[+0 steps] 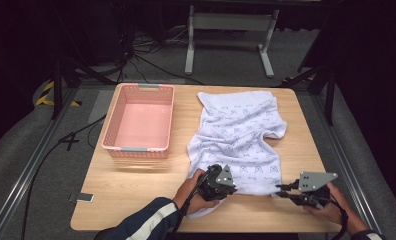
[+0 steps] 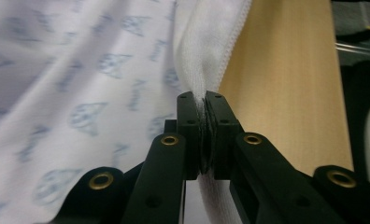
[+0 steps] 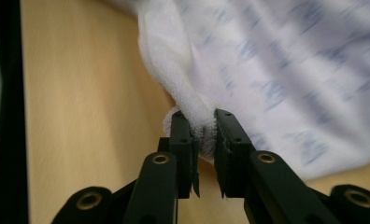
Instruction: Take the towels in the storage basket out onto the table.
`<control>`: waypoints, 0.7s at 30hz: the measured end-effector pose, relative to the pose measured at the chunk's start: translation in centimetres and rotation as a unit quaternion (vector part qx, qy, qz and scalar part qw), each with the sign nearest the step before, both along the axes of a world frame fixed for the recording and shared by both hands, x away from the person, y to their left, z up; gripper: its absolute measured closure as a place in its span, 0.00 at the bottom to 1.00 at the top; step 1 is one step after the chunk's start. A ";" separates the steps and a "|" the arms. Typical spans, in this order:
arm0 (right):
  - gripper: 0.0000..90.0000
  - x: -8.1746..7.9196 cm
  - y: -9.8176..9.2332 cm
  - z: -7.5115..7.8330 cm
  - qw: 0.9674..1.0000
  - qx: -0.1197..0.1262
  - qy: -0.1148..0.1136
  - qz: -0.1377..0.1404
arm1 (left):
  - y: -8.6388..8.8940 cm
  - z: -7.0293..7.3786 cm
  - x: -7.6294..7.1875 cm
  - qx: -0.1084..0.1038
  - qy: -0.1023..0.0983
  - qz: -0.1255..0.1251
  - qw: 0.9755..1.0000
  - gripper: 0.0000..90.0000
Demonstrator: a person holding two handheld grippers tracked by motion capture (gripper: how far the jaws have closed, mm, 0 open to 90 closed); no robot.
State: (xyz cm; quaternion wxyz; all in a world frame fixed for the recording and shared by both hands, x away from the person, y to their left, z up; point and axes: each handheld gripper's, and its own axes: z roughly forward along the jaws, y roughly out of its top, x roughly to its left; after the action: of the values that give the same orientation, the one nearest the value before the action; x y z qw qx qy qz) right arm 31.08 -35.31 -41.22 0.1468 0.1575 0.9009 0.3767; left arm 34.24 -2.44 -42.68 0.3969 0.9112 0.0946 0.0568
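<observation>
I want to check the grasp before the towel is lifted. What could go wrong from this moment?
1. The right hand-held gripper pinches only a small bunched corner of the towel, with a gap between its jaws lower down, so the cloth may slip out.
2. The left hand-held gripper grips a rolled edge; lifting may keep the towel twisted, not flat.
3. The pink basket stands close beside the towel, so swinging cloth might catch or push it.

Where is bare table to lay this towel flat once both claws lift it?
Bare wood runs along the near edge of the table, in front of the pink basket, and in a narrow strip down its right side. The middle is covered by the towel, gripped by the left claw and the right claw.
</observation>
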 end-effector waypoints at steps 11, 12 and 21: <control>0.85 10.5 10.2 3.3 0.999 -0.032 -0.016 -0.004 | 6.1 0.2 1.5 -0.008 0.004 0.112 0.994 0.95; 0.83 11.6 11.5 2.9 0.998 -0.050 -0.021 -0.015 | 6.6 0.1 1.6 -0.007 0.009 0.118 0.993 0.95; 0.60 12.9 13.8 1.5 0.997 -0.027 -0.008 -0.066 | 8.5 -1.3 1.9 0.017 0.025 0.148 0.988 0.95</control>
State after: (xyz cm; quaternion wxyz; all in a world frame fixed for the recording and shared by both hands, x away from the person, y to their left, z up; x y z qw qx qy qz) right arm 43.97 -21.47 -39.73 0.1828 0.2095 0.8974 0.3427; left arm 36.10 6.10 -44.01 0.3660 0.8949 0.2379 0.0934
